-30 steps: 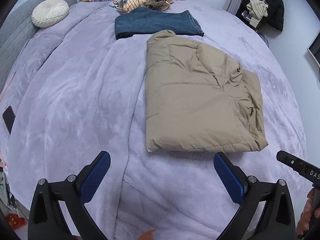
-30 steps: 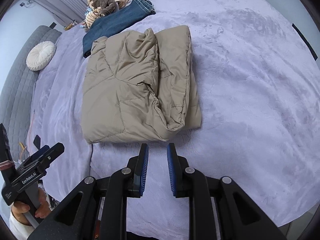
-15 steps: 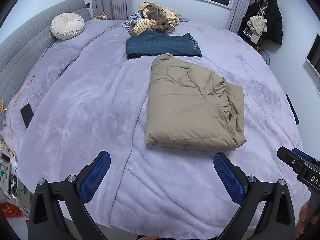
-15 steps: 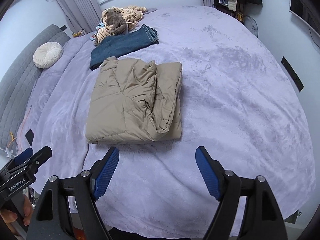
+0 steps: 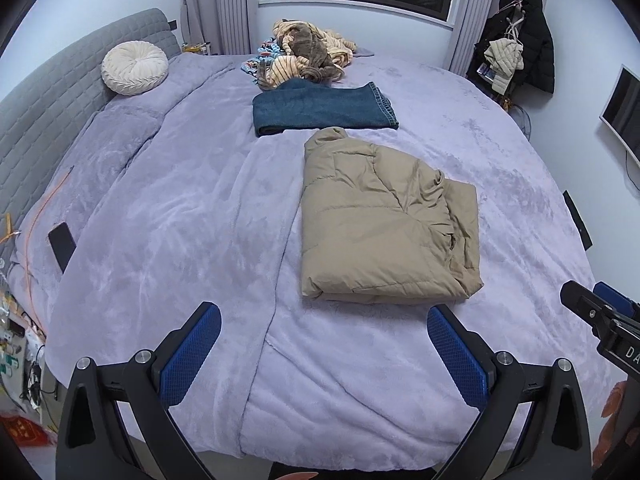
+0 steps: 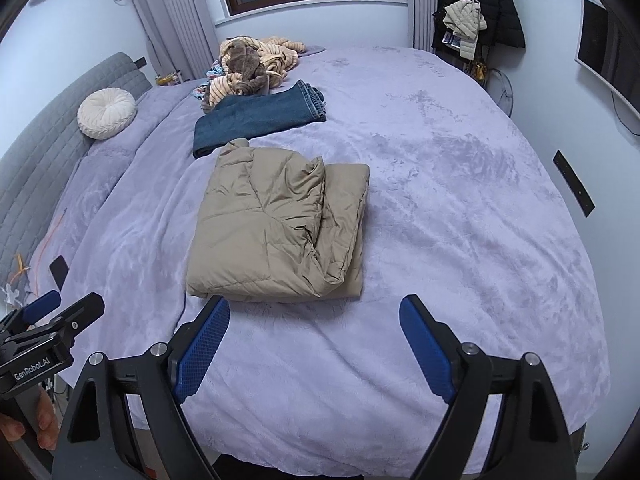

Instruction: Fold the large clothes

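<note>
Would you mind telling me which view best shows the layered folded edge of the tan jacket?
The right wrist view: the tan jacket shows its stacked layers along the right edge. The left wrist view shows that edge partly, more side-on.

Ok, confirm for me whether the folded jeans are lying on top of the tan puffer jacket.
No, the folded jeans lie flat on the purple blanket just beyond the tan puffer jacket, not on it.
</note>
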Demonstrator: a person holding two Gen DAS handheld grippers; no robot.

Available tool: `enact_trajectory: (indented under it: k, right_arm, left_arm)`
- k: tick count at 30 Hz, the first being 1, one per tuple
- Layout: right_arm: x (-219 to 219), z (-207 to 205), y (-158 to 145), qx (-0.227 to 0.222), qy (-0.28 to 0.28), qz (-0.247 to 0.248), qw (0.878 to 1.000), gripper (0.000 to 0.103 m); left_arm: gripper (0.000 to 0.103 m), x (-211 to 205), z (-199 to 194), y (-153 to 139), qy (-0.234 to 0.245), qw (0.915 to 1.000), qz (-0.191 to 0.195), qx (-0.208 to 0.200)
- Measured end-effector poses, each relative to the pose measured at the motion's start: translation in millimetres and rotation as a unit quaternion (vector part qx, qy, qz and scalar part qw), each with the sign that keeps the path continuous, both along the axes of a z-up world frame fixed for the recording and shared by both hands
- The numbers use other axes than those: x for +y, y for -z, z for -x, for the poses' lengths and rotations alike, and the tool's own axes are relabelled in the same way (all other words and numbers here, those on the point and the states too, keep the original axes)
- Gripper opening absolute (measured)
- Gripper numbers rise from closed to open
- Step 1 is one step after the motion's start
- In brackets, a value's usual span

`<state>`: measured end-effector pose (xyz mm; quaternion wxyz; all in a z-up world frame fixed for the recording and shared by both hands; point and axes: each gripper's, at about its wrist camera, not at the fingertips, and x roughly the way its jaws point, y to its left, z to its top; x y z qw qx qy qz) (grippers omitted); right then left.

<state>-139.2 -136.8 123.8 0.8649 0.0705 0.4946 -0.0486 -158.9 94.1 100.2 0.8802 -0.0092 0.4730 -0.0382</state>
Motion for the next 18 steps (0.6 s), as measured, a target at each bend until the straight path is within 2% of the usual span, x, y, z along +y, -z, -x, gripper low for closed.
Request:
enact_trajectory:
  k: [2, 8, 18]
  right_arm:
    - [3.3, -1.4, -1.8, 0.001, 0.008, 0.0, 1.0, 0.089]
    - [12.4, -4.4, -9.7, -0.003, 0.023, 0.009, 1.0, 0.089]
    - [19.2, -10.9, -16.4, -0.006, 0.029, 0.026, 0.999, 0.089]
  left_arm:
    - [0.103, 4.4, -2.4, -4.5, 0.001, 0.9999, -0.01, -0.004]
    - [0.103, 14.7, -8.4, -15.0, 0.011, 0.9999, -0.006, -0.009]
    - [0.103, 10.0, -14.5, -14.2, 0.023, 0.9996, -0.017, -0.006]
